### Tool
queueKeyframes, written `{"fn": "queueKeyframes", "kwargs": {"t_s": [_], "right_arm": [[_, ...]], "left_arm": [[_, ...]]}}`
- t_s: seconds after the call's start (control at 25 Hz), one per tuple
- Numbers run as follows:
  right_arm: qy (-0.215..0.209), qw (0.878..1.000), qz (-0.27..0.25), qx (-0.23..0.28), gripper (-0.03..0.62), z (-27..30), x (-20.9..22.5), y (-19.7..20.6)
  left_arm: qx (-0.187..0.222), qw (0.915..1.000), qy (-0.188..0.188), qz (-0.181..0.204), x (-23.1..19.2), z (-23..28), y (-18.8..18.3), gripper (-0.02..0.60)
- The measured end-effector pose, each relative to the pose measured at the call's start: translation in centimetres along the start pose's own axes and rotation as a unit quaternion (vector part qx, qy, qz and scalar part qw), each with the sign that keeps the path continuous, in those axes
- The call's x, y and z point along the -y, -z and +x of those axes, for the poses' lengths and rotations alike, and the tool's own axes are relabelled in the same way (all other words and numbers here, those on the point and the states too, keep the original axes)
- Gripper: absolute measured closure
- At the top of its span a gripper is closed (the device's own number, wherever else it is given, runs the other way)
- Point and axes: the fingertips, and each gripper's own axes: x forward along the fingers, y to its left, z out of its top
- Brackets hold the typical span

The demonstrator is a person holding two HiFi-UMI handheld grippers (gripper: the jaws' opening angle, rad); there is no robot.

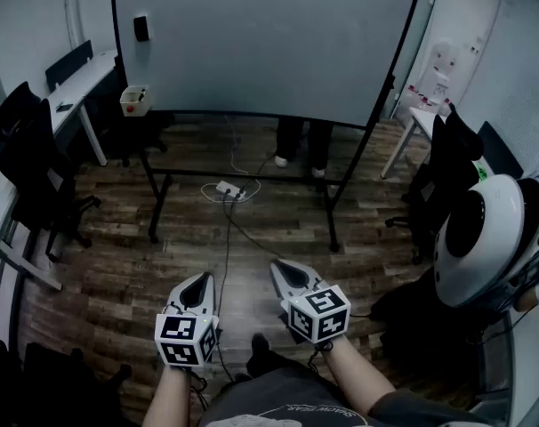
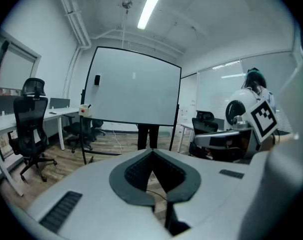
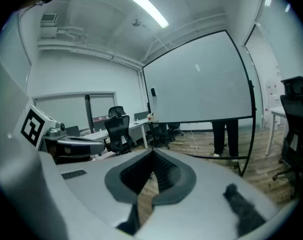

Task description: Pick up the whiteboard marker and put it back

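Your left tongs (image 1: pixel 203 281) and your right tongs (image 1: pixel 278 269) are both squeezed together with nothing in them. They hang low over the wood floor (image 1: pixel 118 256), well in front of the whiteboard (image 1: pixel 269 34). I cannot pick out the marker for sure from here. My best guess is the little white and red box (image 1: pixel 136 99) that hangs at the whiteboard's left edge, near its bottom corner. In the left gripper view something thin seems to stick up out of it, but it is too small to tell. The small black block (image 1: pixel 141 28) stuck higher up on that same left edge looks more like a wiper than a pen. A marker should be light and stiff, so you will not need a hard squeeze. It is probably smooth, round plastic, so it could slip or roll out of the tongs. I think the safest place to hold it is the middle of its body, with the tongs across it, not along it. Stay off the cap, because the cap might pop off and the pen would drop. You will have to open the tongs first and get close to the whiteboard's left edge. A person's legs (image 1: pixel 303 145) show behind the whiteboard, below its bottom edge, so mind them.
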Motion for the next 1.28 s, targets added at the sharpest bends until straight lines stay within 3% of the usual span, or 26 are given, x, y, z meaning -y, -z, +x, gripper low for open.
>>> {"fn": "queueKeyframes", "kwargs": {"t_s": [0.44,0.92,1.28], "right_arm": [[-0.014,1.000,-0.010,0.000,0.572,-0.8,-1.1,0.5],[-0.028,0.999,-0.020,-0.001,0.571,-0.1,-3.4,1.6],[-0.051,0.998,-0.024,0.004,0.569,5.4,-3.5,0.0]], "left_arm": [[-0.001,1.0000,-0.005,0.005,0.7,-1.1,0.8,0.568],[0.012,0.9995,-0.021,-0.022,-1.5,-3.8,1.5,0.568],[0.026,0.9987,-0.039,-0.019,-5.5,-1.9,-0.2,0.568]]}}
